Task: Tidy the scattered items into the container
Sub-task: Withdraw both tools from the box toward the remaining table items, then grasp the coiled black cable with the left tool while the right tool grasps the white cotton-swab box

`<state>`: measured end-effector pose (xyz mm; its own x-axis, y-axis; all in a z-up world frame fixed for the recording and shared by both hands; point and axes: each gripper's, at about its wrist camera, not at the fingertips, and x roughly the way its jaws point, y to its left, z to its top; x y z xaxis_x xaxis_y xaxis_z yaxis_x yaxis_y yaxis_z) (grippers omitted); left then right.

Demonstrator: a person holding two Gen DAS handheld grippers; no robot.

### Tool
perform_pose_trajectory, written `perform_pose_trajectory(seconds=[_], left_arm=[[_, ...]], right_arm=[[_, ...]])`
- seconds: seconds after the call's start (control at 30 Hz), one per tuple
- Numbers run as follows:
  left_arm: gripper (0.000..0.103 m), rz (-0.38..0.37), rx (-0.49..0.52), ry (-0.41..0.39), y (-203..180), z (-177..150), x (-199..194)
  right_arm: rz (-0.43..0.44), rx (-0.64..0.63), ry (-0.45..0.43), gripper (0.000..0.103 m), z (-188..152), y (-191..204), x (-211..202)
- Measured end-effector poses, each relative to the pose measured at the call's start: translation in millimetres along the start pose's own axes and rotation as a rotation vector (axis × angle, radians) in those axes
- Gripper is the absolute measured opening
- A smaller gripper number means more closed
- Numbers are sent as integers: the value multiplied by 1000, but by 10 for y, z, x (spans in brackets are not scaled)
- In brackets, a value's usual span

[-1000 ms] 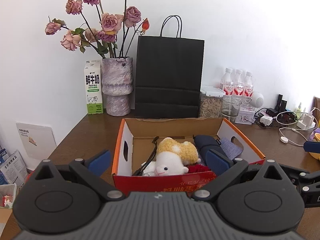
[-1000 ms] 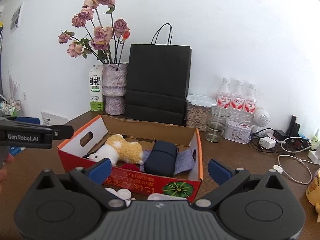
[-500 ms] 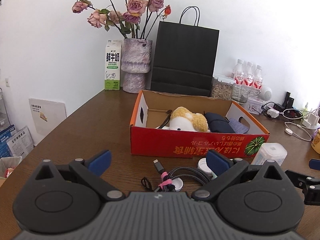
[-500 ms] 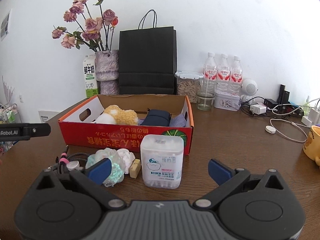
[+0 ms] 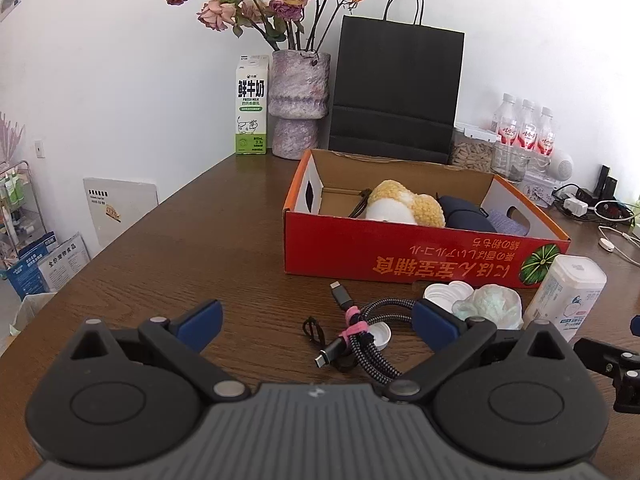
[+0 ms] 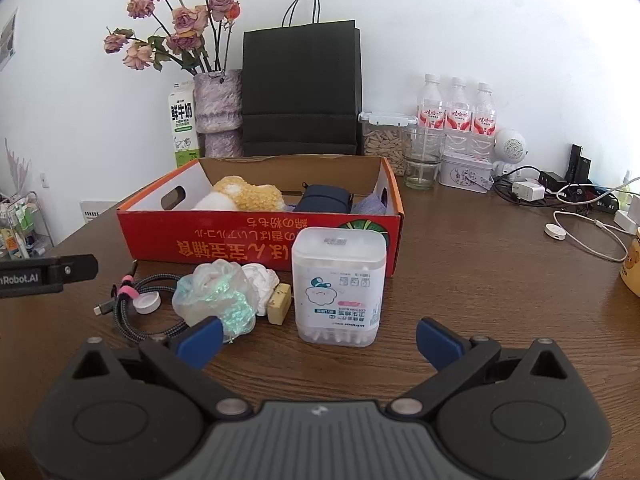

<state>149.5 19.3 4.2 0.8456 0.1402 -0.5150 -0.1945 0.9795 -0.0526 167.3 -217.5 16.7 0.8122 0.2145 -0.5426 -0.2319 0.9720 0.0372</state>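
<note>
Left tool (image 5: 316, 316): fingers apart, empty; braided cable (image 5: 360, 334) lies centre frame between them, coil's long axis running left to right.
Right tool (image 6: 318, 338): fingers apart, empty; upright cotton swab box (image 6: 339, 286) straight ahead, centre frame, likely the nearer pick.
Red box (image 6: 256, 242): behind both, mid-frame, part filled.
Writing: "COTTON BUDS" upside down on swab box; "FRESH MILK" on carton (image 5: 251, 106).

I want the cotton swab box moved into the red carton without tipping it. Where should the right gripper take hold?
Probably across the two flat side walls of the cotton swab box, about mid-height, coming straight in from the front. It stands upright and square to the open right gripper, whose fingers spread wider than the box.
</note>
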Motion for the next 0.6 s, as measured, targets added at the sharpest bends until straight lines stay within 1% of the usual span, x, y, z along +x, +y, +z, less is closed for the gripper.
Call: perform_pose_trajectory(seconds=[0.2,0.43,0.6], left_arm=[[103,32,3,18,-26,-13,68],[103,11,18,22,-60,-11,117],[103,-6,36,41,-92,-26,185]], right_arm=[[3,9,13,103,0,-46,56],[8,15,30,103,-10,-68,130],[12,17,43,103,-22,-75,186]])
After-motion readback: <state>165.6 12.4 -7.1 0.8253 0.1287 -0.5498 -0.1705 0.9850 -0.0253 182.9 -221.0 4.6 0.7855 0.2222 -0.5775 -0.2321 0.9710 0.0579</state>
